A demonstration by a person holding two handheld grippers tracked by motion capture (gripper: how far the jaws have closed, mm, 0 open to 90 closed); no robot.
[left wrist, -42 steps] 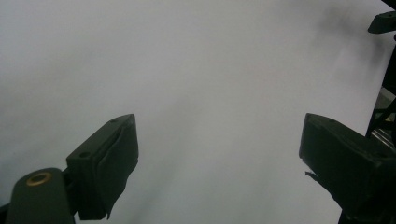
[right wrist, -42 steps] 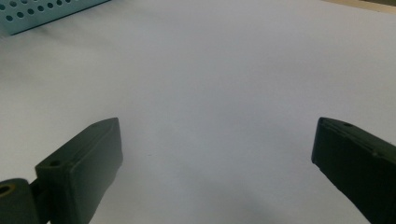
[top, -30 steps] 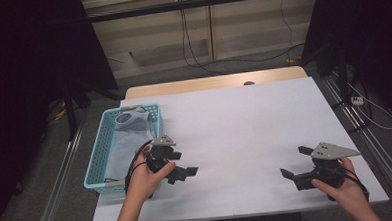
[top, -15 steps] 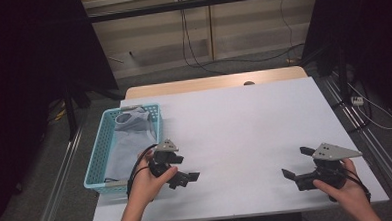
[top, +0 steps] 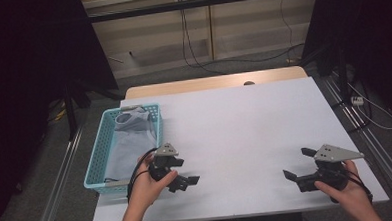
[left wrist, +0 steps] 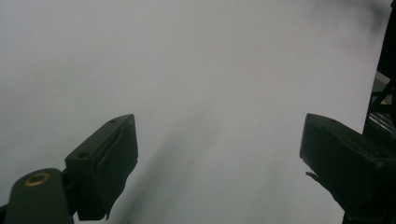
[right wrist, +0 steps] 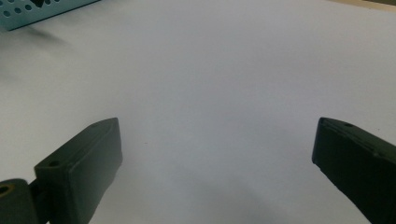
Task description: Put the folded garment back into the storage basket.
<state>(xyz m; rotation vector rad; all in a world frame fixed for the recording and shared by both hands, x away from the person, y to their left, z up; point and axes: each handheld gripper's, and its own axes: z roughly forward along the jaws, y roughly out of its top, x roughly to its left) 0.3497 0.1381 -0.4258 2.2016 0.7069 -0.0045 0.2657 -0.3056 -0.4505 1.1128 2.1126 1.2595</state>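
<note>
Resting near the front edge of the white desk (top: 244, 118), the left gripper (top: 186, 181) and right gripper (top: 297, 165) each hold their fingers wide apart with nothing between them — well apart from one another. Farther back, just left of the left gripper, the turquoise basket (top: 97, 160) holds a folded grey cloth (top: 127, 138) — untouched.

The basket (top: 98, 160) sits at the left edge of the table (top: 244, 118), in the left centre of the high view. A folded cloth (top: 130, 138) lies inside it. The left gripper (top: 184, 180) is just right of the basket's lower corner. The right gripper (top: 299, 166) is at lower right, well apart.
</note>
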